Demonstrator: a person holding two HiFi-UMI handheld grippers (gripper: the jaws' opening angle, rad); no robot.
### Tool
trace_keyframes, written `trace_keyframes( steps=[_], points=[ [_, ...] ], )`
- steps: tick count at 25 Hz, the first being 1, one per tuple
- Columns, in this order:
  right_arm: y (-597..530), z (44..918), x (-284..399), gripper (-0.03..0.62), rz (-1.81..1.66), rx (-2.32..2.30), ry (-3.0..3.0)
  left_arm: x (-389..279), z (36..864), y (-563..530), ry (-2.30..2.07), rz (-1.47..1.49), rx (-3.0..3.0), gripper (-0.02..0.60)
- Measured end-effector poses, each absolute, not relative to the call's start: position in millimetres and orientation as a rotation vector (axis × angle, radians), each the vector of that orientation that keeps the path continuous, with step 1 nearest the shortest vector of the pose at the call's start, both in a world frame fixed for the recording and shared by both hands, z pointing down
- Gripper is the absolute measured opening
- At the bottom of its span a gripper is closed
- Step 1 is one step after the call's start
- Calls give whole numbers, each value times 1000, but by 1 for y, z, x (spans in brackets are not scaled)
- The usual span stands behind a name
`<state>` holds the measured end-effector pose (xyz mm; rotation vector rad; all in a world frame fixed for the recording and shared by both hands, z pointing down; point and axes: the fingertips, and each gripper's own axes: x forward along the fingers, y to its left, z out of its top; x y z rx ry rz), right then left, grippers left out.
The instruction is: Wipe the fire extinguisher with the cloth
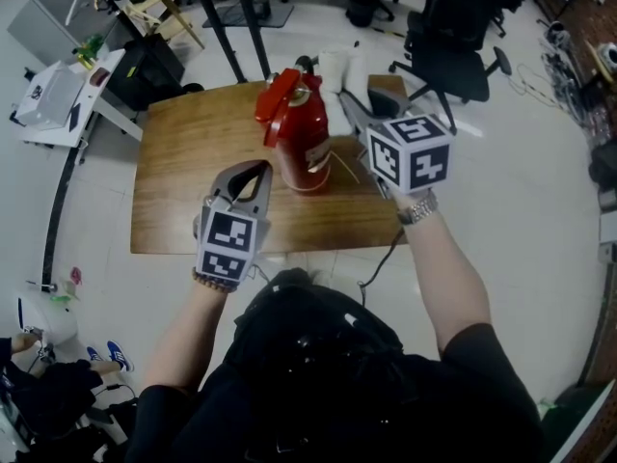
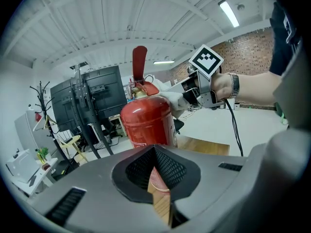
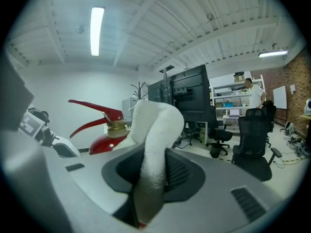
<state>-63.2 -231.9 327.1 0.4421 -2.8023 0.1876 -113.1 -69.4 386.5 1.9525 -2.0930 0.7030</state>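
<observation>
Left gripper [image 1: 260, 168], fingers pressed together on nothing, hovers just beside the upright fire extinguisher [image 1: 299, 135] on the tabletop [image 1: 183, 167], while the right gripper [image 1: 345, 99] pinches the white cloth [image 3: 156, 125] at its shoulder; wiping seems under way, next a firm stroke down the cylinder.

L/R units: left gripper [image 1: 258, 172] & right gripper [image 1: 355, 112], grey plastic shells, black mesh pads [image 2: 170, 171], white cube [image 1: 410, 152] w/ black sq. markers. Black cable [image 2: 234, 127] off R unit. Operator: black short-sleeve top [image 1: 337, 384], metal wristwatch [image 1: 417, 210] R, bracelet [image 1: 214, 282] L.
</observation>
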Motion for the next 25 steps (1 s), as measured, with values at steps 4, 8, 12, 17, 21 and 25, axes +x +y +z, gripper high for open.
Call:
trace_keyframes(
  steps=[4, 8, 12, 17, 21, 25],
  points=[
    [-239, 341, -60, 114, 213, 459, -2779, -113, 392, -71, -2072, 703, 1960, 0],
    [-244, 368, -60, 114, 253, 471, -2731, -119, 401, -71, -2049, 702, 1953, 0],
    [-244, 397, -63, 112, 304, 465, -2697, -126, 409, -71, -2024, 708, 1958, 0],
    [-245, 422, -69, 110, 334, 436, -2660, -140, 422, -75, -1992, 698, 1964, 0],
    [-248, 443, -71, 110, 346, 427, -2625, -150, 427, -84, -1970, 684, 1992, 0],
    [-250, 465, -74, 109, 366, 424, -2594, -164, 435, -88, -1947, 676, 2003, 0]
  ],
)
